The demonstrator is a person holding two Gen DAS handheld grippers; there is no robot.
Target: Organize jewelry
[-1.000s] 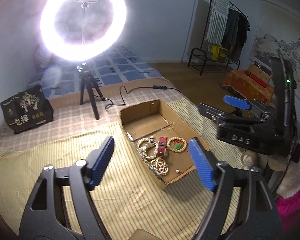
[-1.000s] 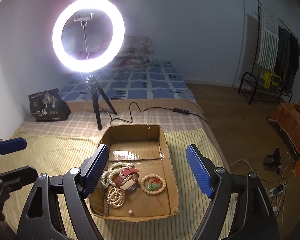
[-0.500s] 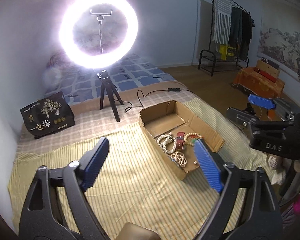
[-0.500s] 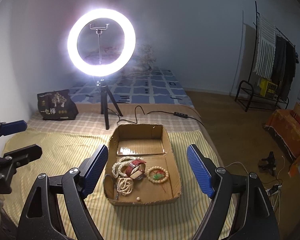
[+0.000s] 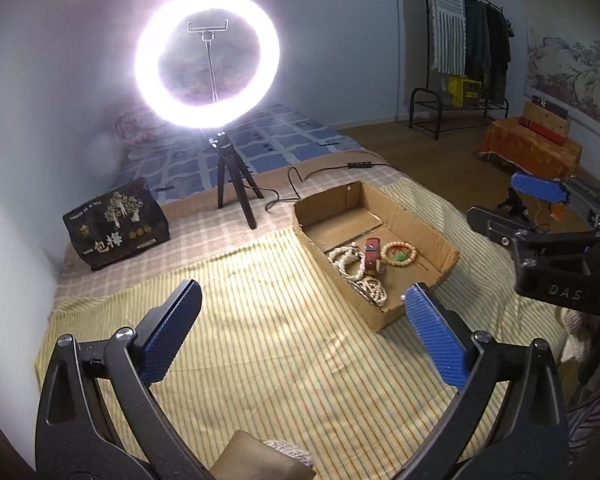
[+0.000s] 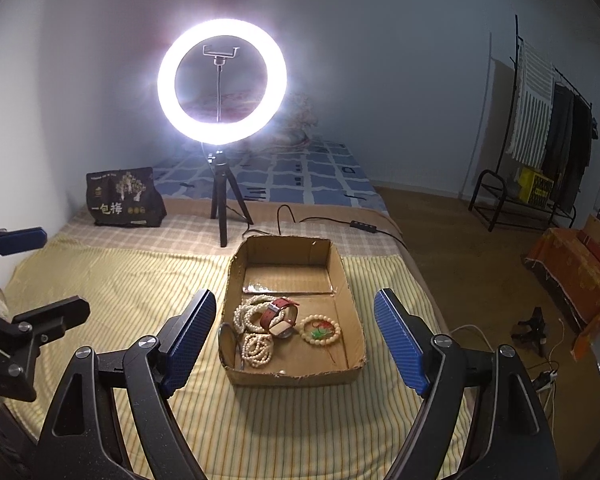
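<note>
A shallow cardboard box lies on the striped bedspread. Inside it are white bead strands, a red-strapped watch and a cream bead bracelet with a green charm. My right gripper hangs above the box's near end, open and empty. My left gripper hovers over bare bedspread left of the box; its jaws are opening with nothing between them. The right gripper's fingers show at the left wrist view's right edge.
A lit ring light on a tripod stands behind the box, its cable trailing right. A black printed bag sits at back left. A clothes rack and an orange-covered bench stand on the floor to the right.
Both grippers have pulled back from the box, which now looks smaller and farther. The left gripper's jaws have spread wider. The jewelry in the box has not moved.
</note>
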